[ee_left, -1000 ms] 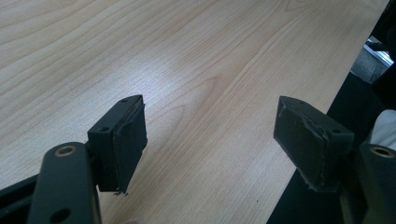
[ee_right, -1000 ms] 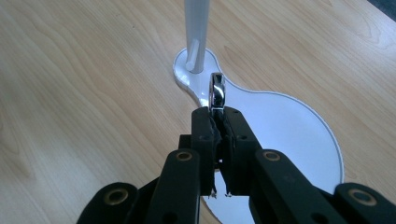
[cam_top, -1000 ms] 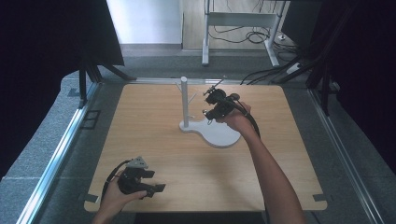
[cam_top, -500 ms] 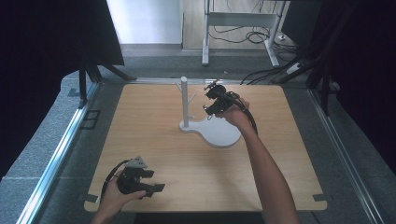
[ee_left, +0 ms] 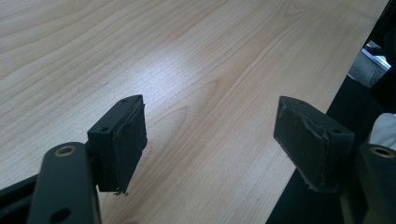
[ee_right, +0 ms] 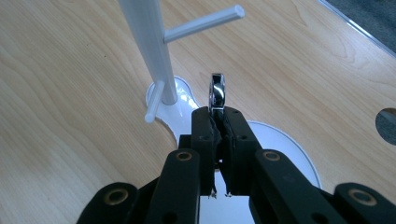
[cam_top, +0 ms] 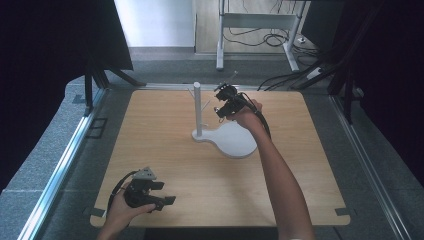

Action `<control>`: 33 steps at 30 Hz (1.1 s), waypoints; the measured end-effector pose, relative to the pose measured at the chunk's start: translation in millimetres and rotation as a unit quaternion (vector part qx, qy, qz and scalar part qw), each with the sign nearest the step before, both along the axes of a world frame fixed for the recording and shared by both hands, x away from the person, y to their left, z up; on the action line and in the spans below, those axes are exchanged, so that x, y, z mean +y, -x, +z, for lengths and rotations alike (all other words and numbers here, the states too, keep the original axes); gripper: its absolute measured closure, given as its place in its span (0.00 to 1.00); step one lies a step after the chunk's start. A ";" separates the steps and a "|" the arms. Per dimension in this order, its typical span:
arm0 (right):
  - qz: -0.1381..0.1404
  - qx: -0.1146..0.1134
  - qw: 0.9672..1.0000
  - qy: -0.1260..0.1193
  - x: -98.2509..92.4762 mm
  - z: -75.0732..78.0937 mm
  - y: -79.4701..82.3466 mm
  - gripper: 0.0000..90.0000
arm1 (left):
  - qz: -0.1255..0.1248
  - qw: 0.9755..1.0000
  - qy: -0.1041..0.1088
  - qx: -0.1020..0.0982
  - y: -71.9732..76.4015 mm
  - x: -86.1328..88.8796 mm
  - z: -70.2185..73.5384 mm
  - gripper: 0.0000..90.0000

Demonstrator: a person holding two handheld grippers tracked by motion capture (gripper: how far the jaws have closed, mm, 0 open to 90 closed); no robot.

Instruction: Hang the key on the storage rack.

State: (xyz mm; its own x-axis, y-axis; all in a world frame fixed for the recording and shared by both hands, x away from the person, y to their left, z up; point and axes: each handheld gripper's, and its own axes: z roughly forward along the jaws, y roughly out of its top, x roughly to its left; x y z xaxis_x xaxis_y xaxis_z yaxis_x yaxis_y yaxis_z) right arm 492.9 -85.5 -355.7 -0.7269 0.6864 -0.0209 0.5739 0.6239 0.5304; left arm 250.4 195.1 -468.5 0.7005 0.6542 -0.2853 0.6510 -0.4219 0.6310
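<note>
A shiny metal ring (ee_right: 217,91) stands edge-on, pinched in the closed fingers of the right gripper (ee_right: 218,115), above the white stand's base (ee_right: 280,140) and just beside its post (ee_right: 148,46), below a side peg (ee_right: 203,23). The left gripper (cam_top: 161,192) rests near the tabletop's (cam_top: 165,145) front edge, fingers (ee_left: 123,135) wide apart, holding nothing.

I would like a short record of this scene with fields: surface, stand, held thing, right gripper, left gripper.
surface: wooden table
stand: white stand with side pegs, upright on its white base, near the far middle of the table
held thing: shiny metal ring, edge-on, near the post
right gripper: right gripper, jaws shut on the ring, above the base
left gripper: left gripper, jaws wide open, nothing between them, near corner of the table
</note>
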 end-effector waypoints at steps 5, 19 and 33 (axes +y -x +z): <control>0.000 0.002 1.000 0.006 8.4 -4.9 -1.2 0.93 | 0.002 1.000 0.004 -0.003 1.5 2.2 3.3 0.29; -0.008 0.004 1.000 0.016 18.3 -6.8 -14.3 0.93 | 0.004 1.000 0.006 -0.004 1.3 4.4 4.0 0.29; -0.026 -0.006 1.000 0.014 20.1 1.2 -28.7 0.93 | 0.003 1.000 0.006 -0.005 1.2 5.1 4.1 0.29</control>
